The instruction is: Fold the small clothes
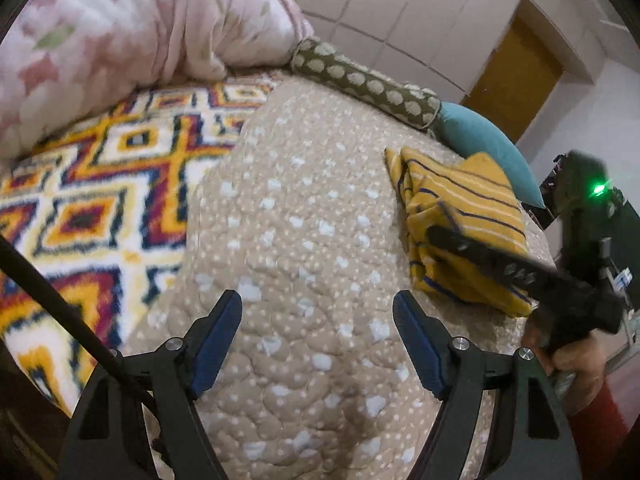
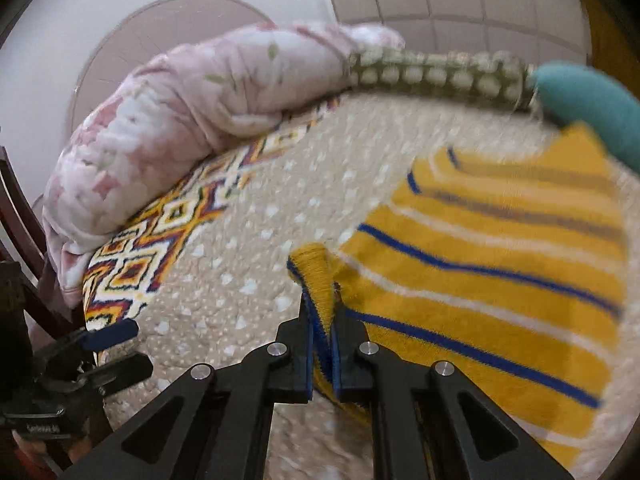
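Basically soft, light knit: the yellow striped garment [image 1: 464,224] will flop and sag, not slippery, nothing fragile, so best taken at a hem or corner, pinching all layers at once. Left wrist view: it lies bunched and partly folded on the beige quilted bedspread [image 1: 304,208], toward the right edge, just short of the teal pillow [image 1: 484,140]. Left gripper [image 1: 318,320] hangs over bare quilt, jaws wide, nothing between them. Right gripper [image 1: 444,236] reaches in from the right, tip on the garment's near edge. Right wrist view: right gripper [image 2: 322,320] is clamped on a raised ribbed edge of the garment [image 2: 500,264], jaws nearly together with fabric between the pads. Looks: mustard yellow, thin blue and white stripes, blue trim on the pinched edge. Left gripper [image 2: 116,344] sits low left, well apart from the cloth.
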`<action>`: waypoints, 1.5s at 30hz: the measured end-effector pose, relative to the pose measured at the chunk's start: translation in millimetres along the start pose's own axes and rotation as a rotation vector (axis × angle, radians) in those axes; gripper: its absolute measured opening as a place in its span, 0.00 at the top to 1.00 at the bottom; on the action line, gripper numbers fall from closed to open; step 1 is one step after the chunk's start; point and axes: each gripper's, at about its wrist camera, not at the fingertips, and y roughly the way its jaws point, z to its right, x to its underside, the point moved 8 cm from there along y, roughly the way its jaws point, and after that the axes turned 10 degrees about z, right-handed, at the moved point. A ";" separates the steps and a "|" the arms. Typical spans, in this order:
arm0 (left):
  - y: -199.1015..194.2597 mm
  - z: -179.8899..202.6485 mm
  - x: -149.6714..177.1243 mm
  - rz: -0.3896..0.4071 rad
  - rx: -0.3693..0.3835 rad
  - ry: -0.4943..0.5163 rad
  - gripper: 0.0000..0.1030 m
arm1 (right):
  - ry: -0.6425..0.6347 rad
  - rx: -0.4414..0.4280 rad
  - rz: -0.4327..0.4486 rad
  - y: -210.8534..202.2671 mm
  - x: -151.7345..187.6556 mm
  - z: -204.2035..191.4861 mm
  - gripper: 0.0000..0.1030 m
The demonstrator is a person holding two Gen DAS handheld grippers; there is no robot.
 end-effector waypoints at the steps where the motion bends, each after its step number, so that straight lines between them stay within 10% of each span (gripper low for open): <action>1: 3.9 0.5 3.0 -0.009 0.004 -0.005 0.26 | 0.011 -0.006 -0.025 7.8 8.9 1.1 0.92; 7: 23.6 4.8 6.1 0.004 -0.042 0.051 0.26 | 0.005 -0.009 -0.031 -3.1 17.3 12.7 0.86; 15: 37.6 7.0 9.8 0.027 -0.058 0.101 0.16 | 0.045 -0.044 0.168 -74.6 -58.9 38.7 0.67; 19: 42.2 13.6 14.1 0.038 -0.090 0.163 0.11 | 0.238 -0.023 0.143 -35.0 -86.1 80.7 0.90; 27: 51.5 21.0 22.9 0.050 -0.139 0.271 0.04 | 0.380 -0.098 -0.073 73.6 -56.5 77.0 0.94; 33: 53.4 20.3 22.0 0.051 -0.139 0.269 0.03 | 0.276 -0.203 0.023 20.1 -43.6 33.2 0.92; 39: 54.0 20.0 22.2 0.035 -0.145 0.274 0.03 | 0.291 -0.255 -0.091 4.7 43.2 18.8 0.93; 45: 56.2 20.7 22.4 0.040 -0.158 0.283 0.01 | 0.284 -0.257 0.079 -72.5 -5.4 52.6 0.91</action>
